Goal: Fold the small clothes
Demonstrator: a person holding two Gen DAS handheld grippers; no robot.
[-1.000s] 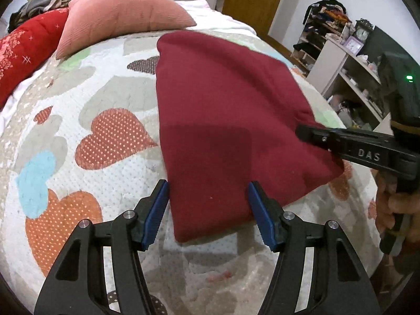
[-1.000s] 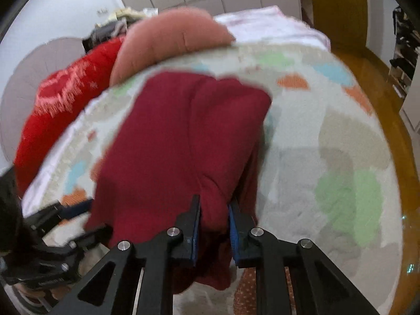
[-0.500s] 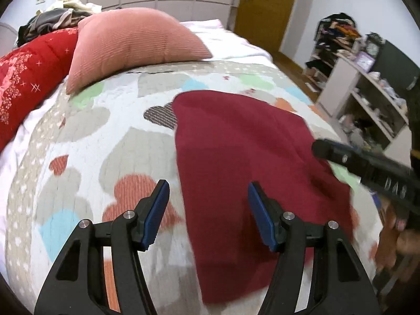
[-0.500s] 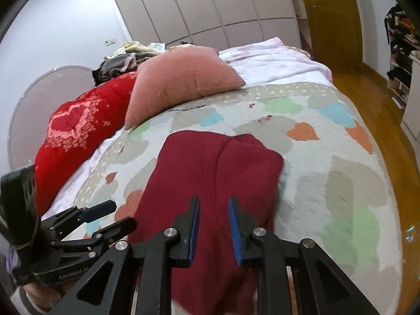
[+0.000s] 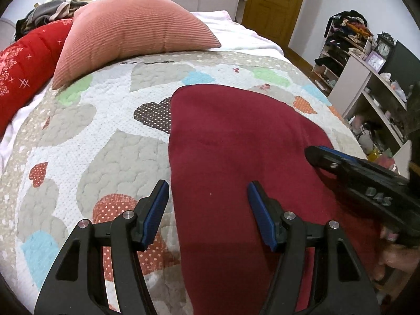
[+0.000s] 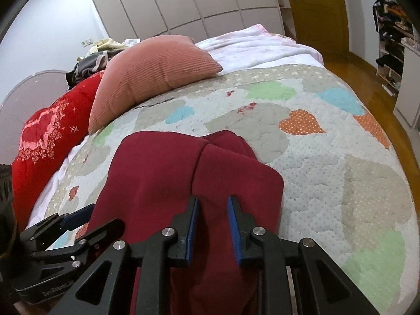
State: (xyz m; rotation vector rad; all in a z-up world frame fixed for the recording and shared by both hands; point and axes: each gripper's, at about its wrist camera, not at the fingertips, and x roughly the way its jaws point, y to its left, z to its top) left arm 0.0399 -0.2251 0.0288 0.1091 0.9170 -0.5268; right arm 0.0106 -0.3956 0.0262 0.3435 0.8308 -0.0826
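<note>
A dark red garment [image 5: 236, 162] lay folded flat on a quilted bedspread [image 5: 105, 136] patterned with coloured hearts. The left gripper [image 5: 207, 210] hung over the garment's near edge with its jaws spread wide, gripping nothing. The right gripper [image 6: 211, 225] stood parted above the cloth on the other side; whether its pads brushed the fabric was hard to tell. A pink ribbed cushion [image 5: 136, 31] and a red pillow [image 5: 23, 71] rested at the head of the bed. Beyond stood pale wardrobe doors [image 6: 197, 2], a wooden door [image 5: 275, 5] and cluttered shelves [image 5: 367, 78]
</note>
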